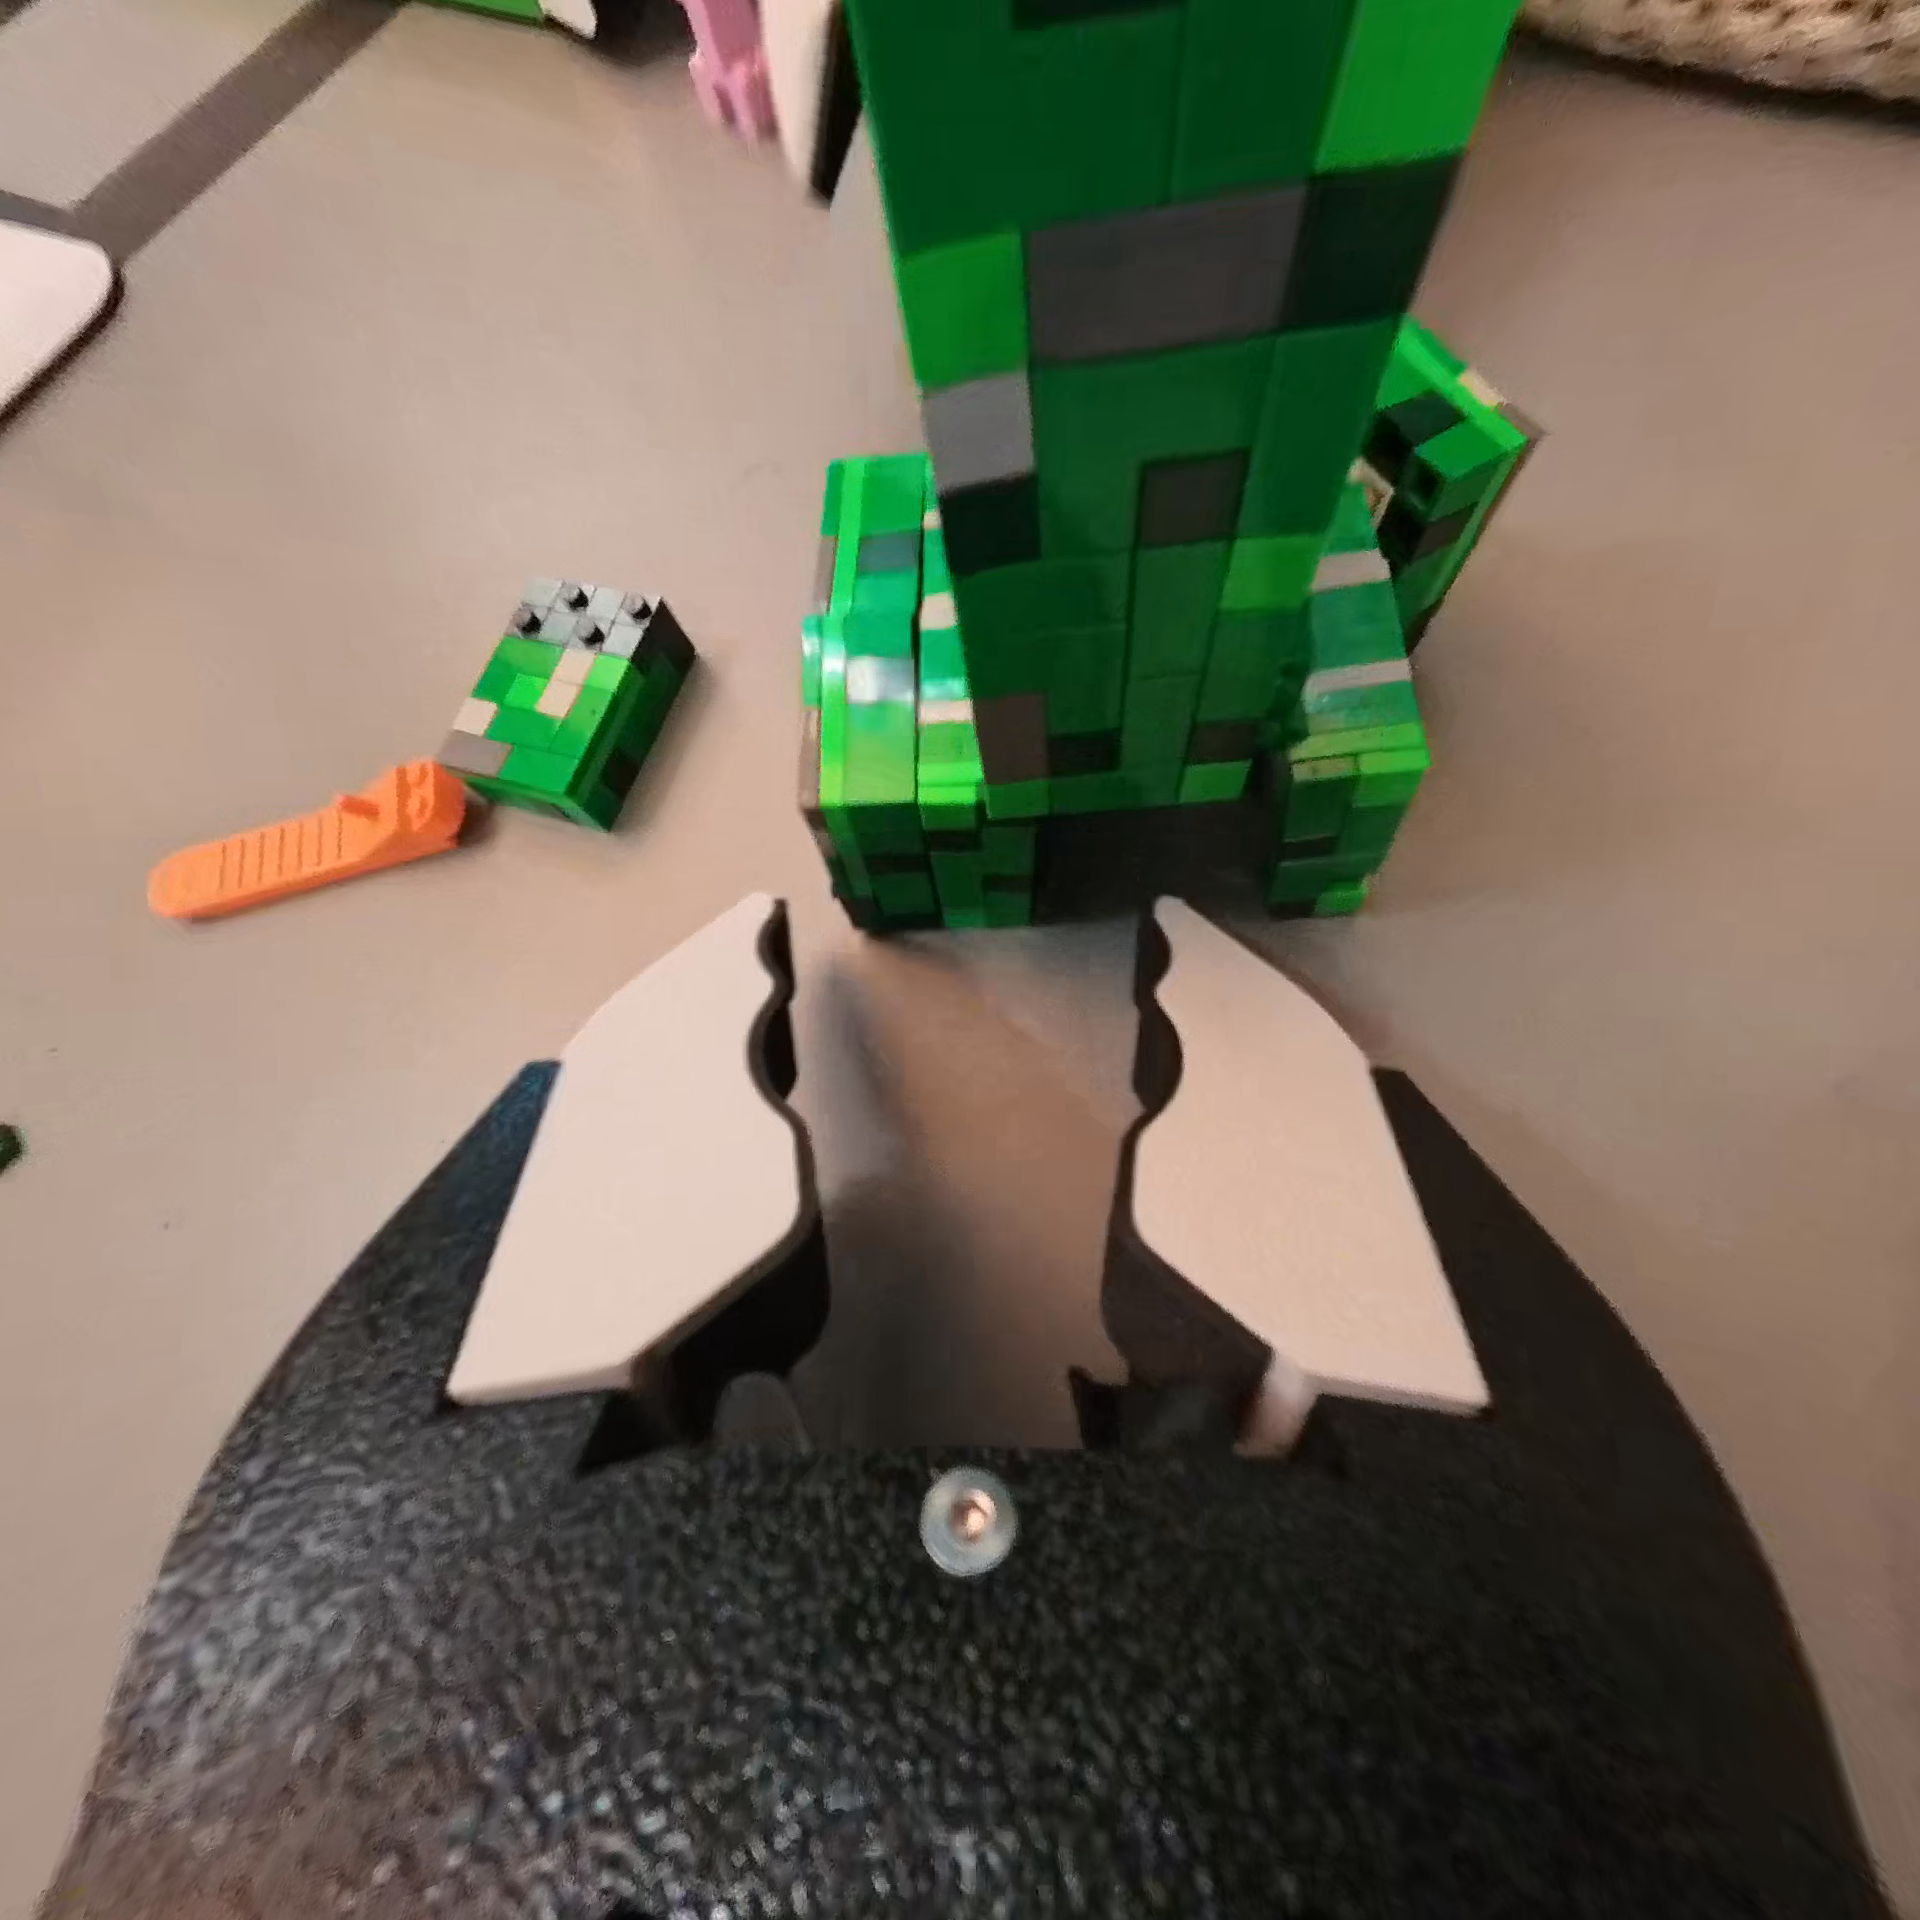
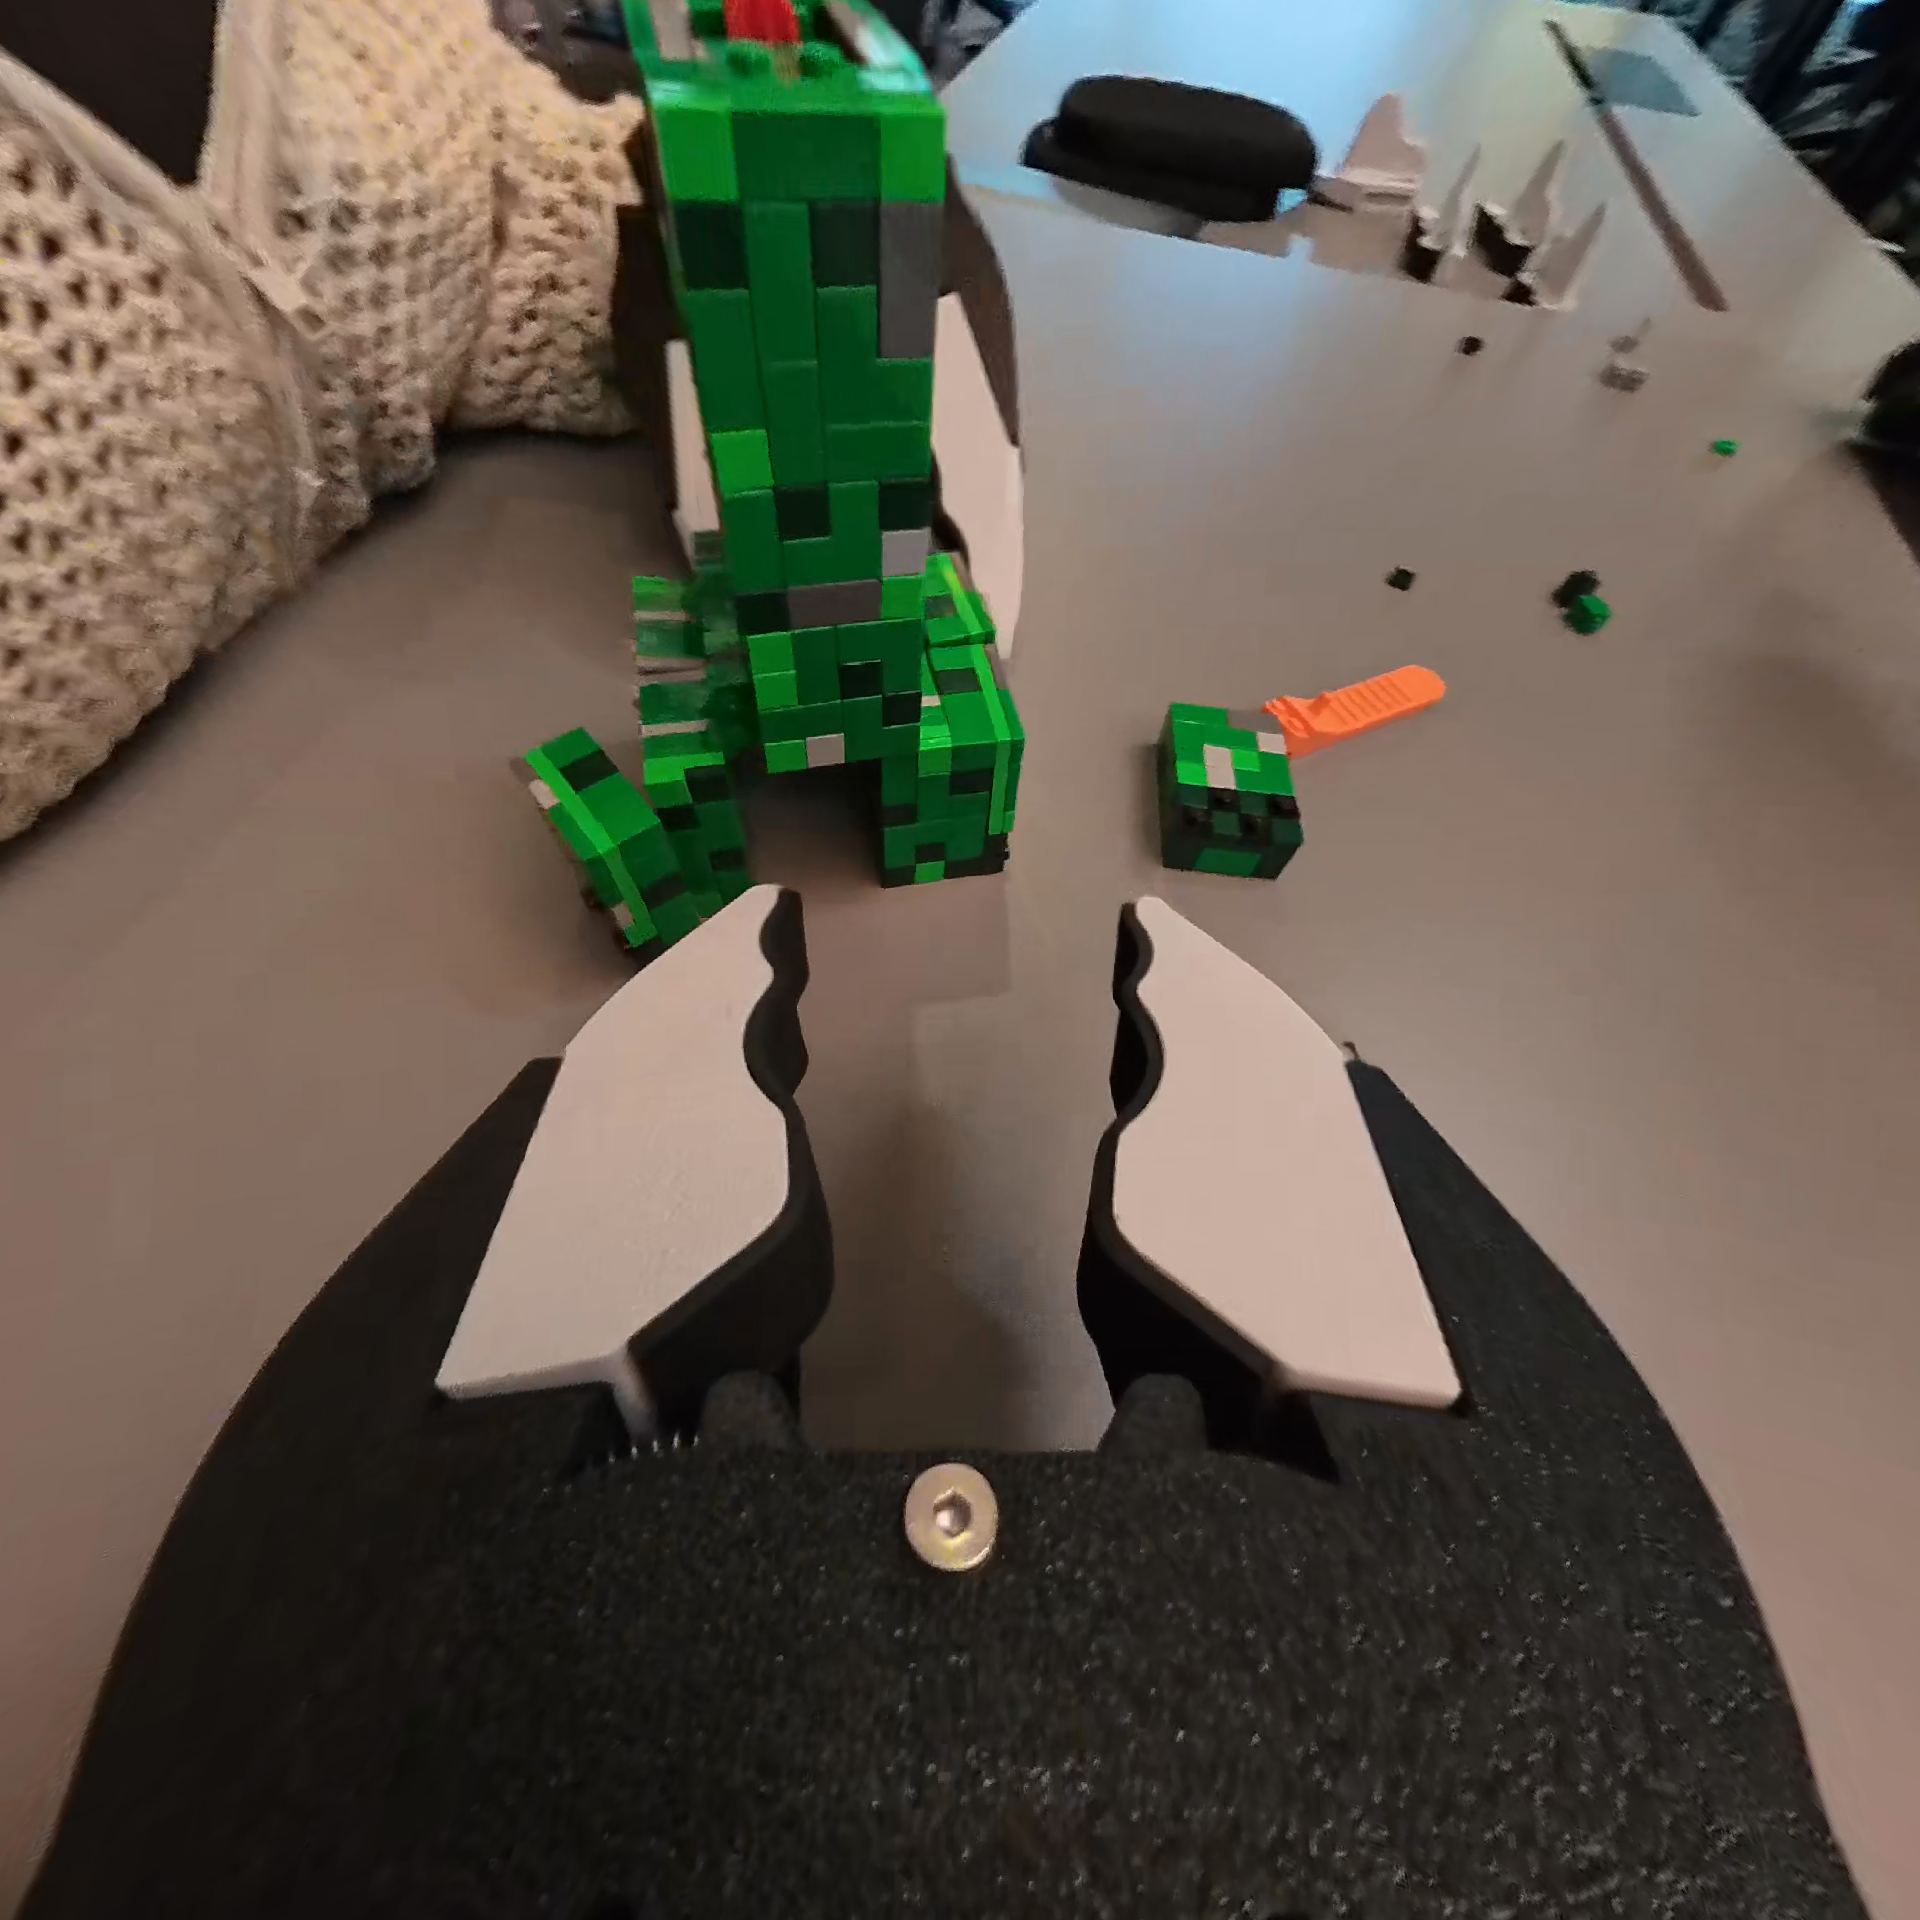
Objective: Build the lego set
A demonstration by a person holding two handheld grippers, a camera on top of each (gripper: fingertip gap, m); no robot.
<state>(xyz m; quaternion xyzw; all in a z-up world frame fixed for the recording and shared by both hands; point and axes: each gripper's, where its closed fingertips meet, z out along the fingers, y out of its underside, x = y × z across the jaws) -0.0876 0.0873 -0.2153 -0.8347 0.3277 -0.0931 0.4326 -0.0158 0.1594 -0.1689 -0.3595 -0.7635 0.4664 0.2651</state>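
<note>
A tall green lego figure body (image 1: 1143, 468) stands upright on block legs on the grey table (image 1: 416, 416). My left gripper (image 1: 966, 914) is open and empty, its fingertips just short of the figure's base. My right gripper (image 2: 956, 904) is open and empty on the opposite side of the same figure (image 2: 821, 416). A loose green leg block (image 1: 571, 707) lies to the left, also seen in the right wrist view (image 2: 1231, 790). Another green leg block (image 2: 613, 831) leans against the figure's base; it also shows in the left wrist view (image 1: 1455, 468).
An orange brick separator (image 1: 301, 847) touches the loose block, also in the right wrist view (image 2: 1361, 701). A cream knitted blanket (image 2: 156, 416) borders the table. A black oval object (image 2: 1174, 145) and small loose pieces (image 2: 1584, 608) lie farther off. Some 12 cm of space lies between my two pairs of fingers.
</note>
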